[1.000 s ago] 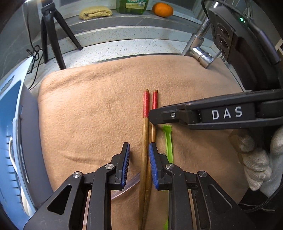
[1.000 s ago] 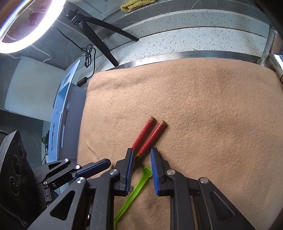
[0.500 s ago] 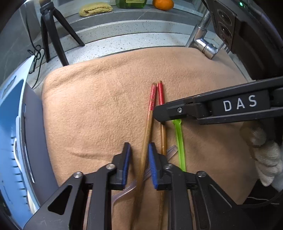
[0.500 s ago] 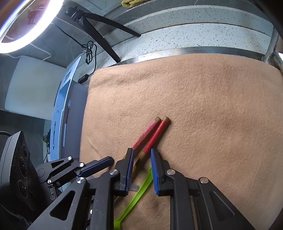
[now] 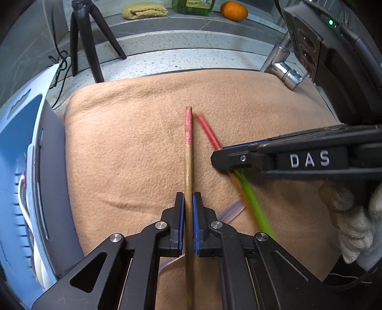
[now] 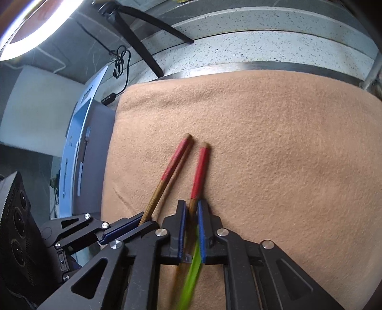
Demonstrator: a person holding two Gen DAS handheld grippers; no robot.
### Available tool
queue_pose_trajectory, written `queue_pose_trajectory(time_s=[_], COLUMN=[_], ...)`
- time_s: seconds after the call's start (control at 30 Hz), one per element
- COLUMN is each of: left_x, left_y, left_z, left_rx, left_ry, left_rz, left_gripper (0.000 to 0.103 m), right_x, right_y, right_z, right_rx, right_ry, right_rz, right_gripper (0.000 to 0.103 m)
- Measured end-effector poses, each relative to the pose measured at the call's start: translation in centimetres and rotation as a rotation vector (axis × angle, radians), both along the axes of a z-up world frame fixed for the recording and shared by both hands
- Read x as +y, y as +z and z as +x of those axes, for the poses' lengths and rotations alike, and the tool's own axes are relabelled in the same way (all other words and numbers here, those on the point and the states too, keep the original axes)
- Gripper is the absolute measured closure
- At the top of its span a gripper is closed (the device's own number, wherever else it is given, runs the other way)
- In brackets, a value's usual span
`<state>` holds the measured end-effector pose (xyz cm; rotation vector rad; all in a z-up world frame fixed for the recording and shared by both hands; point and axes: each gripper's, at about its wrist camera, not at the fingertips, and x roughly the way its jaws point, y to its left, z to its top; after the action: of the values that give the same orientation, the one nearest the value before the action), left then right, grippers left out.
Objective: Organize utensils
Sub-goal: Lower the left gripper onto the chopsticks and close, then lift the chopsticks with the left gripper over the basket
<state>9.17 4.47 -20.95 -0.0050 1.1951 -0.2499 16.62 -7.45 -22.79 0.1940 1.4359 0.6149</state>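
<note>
Two wooden chopsticks with red tops lie over a tan cloth (image 5: 119,147). My left gripper (image 5: 188,202) is shut on one chopstick (image 5: 188,155), which runs straight ahead between the blue pads. In the right wrist view that gripper (image 6: 143,221) shows at lower left, still clamping its chopstick (image 6: 174,162). My right gripper (image 6: 191,209) is shut on the other chopstick (image 6: 200,167). A green plastic utensil (image 6: 192,274) runs blurred between the same jaws; I cannot tell if it is clamped too. From the left wrist view, the right gripper (image 5: 216,162) comes in from the right.
A blue dish rack (image 5: 19,147) stands at the left edge of the cloth. A black tripod (image 5: 83,40), a faucet (image 5: 284,71), an orange (image 5: 233,10) and a yellow cloth (image 5: 143,10) stand behind. A clear plastic piece (image 5: 230,211) lies under the utensils. A gloved hand (image 5: 353,219) holds the right gripper.
Both grippers have closed, each on one chopstick. The two chopsticks, side by side before, now spread apart. The green utensil and the right chopstick's lower end are blurred with motion.
</note>
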Motion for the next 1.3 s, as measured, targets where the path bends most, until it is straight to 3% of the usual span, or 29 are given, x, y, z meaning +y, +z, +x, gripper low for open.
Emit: queue_pose_trajectory(time_s=[0.3, 0.7, 1.0, 1.3], left_x=[0.6, 3.2, 9.5, 15.9], left_y=[2.0, 5.7, 7.7, 7.1], left_z=[-0.9, -2.2, -3.6, -3.4], left_rx=[-0.04, -0.115, -0.163, -0.154], left_ry=[0.026, 0.049, 0.15, 0.24], left_rz=[-0.062, -0.076, -0.067, -0.076], left_gripper=[0.097, 0.097, 0.097, 0.097], right_x=[-1.9, -1.5, 4.3, 11.6], right_y=[0.9, 5.3, 7.8, 7.9], right_z=[0.2, -0.2, -0.7, -1.0], right_rx=[0.083, 0.024, -0.019, -0.018], right_ry=[-0.094, -0.092, -0.029, -0.004], right_rz=[0.147, 0.225, 0.27, 0.289], right_gripper=[0.097, 0.097, 0.097, 0.097])
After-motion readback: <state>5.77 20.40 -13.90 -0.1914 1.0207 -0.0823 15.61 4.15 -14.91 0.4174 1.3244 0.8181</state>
